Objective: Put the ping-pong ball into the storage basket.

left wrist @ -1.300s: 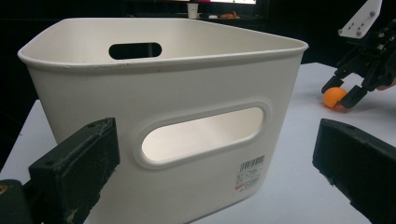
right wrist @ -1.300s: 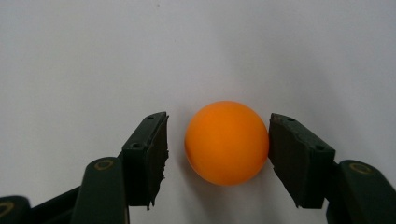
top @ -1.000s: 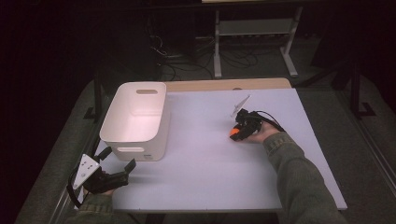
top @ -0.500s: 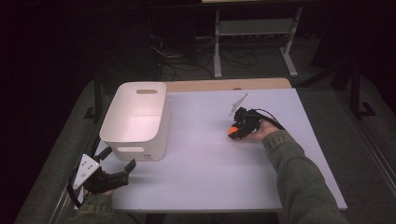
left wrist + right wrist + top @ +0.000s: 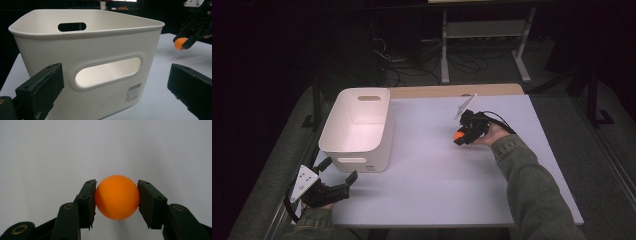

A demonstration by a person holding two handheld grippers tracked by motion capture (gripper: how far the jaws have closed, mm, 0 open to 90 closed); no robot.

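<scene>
Above the tabletop (image 5: pixel 437 170), right tongs (image 5: pixel 116 195) grip an orange ball (image 5: pixel 117 197); left tongs (image 5: pixel 337 172) (near the white bin (image 5: pixel 357 127)) gape open.

A white bin (image 5: pixel 357 127) stands on the left part of the white table (image 5: pixel 437 170), its handle slots cut through the end walls. A barcode label (image 5: pixel 133 91) sits low on the near wall. Behind the table, a metal rack (image 5: pixel 484 37) and loose cables (image 5: pixel 407 67) occupy the dark floor.
</scene>
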